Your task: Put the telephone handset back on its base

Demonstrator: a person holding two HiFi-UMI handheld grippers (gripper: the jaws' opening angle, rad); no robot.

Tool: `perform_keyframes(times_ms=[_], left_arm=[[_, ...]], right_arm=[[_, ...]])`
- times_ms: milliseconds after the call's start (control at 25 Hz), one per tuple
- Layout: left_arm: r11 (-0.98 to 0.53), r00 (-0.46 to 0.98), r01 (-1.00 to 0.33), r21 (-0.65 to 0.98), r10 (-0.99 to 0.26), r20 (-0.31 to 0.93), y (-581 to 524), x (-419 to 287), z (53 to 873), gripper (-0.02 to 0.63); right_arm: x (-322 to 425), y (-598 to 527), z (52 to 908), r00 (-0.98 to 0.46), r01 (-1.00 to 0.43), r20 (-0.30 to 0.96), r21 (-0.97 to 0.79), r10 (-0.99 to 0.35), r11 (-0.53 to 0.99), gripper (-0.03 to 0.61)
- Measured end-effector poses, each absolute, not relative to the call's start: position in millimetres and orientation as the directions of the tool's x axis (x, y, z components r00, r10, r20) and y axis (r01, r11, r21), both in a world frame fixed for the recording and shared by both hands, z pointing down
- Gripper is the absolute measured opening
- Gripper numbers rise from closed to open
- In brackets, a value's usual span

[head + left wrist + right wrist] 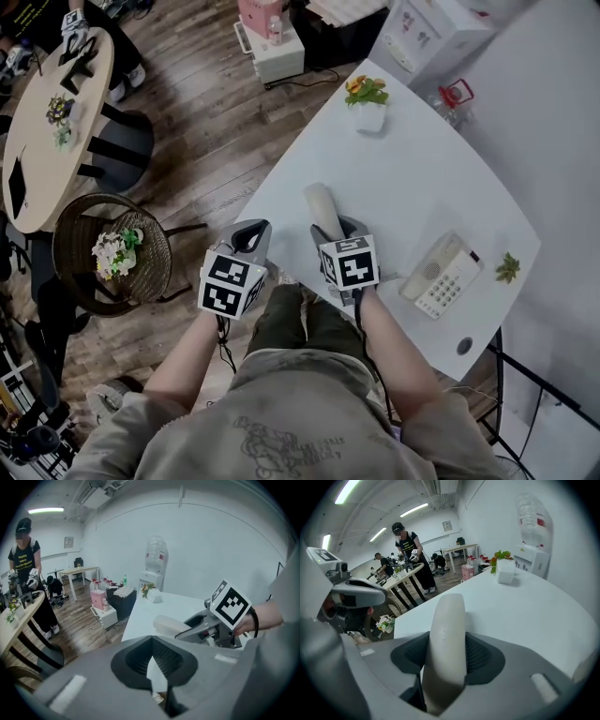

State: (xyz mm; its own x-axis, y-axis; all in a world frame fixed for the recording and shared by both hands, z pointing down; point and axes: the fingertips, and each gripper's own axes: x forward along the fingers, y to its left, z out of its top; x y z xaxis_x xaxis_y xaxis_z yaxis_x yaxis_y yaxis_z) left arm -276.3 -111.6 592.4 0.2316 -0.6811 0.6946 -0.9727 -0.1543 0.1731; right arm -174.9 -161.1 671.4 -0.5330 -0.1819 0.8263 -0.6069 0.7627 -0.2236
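Wooden floor [206,131] surrounds a white table [412,187] with a curved front edge, set against a pale wall.

The right claw [447,656] is pinching the handset [446,634]. Its two dark pads press on either side of the cream-coloured grip. The handset sticks out past the claw's tips, forward over the table. Whether its far end touches the table cannot be told.

To the right of this claw, and apart from it, the telephone base [442,274] lies flat on the table with its keypad facing up. Just beyond the base, farther right, is a small green sprig [507,268]. Well ahead of the claw, near the table's far edge, a potted plant [367,103] stands in a white pot. A water dispenser [427,33] stands behind it.

The left claw [152,656] is just to the left of the right one, beyond the table's edge and over the floor. Its tips are pressed together with nothing between them. From it, the right claw and the handset show ahead and to the right.

Farther left of the left claw is a wicker chair [112,253] with flowers on it. Beyond the chair is a round table [52,122], where a person [407,541] in black stands.
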Motion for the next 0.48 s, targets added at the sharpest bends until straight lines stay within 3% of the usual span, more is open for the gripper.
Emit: perform_keyframes(times_ms=[480], left_arm=[[-0.271, 0.289, -0.954, 0.131, -0.706, 0.646, -147, -227, 533, 0.000]], right_arm=[[-105, -186, 578, -0.574, -0.690, 0.749, -0.226, -0.330, 0.687, 0.239]])
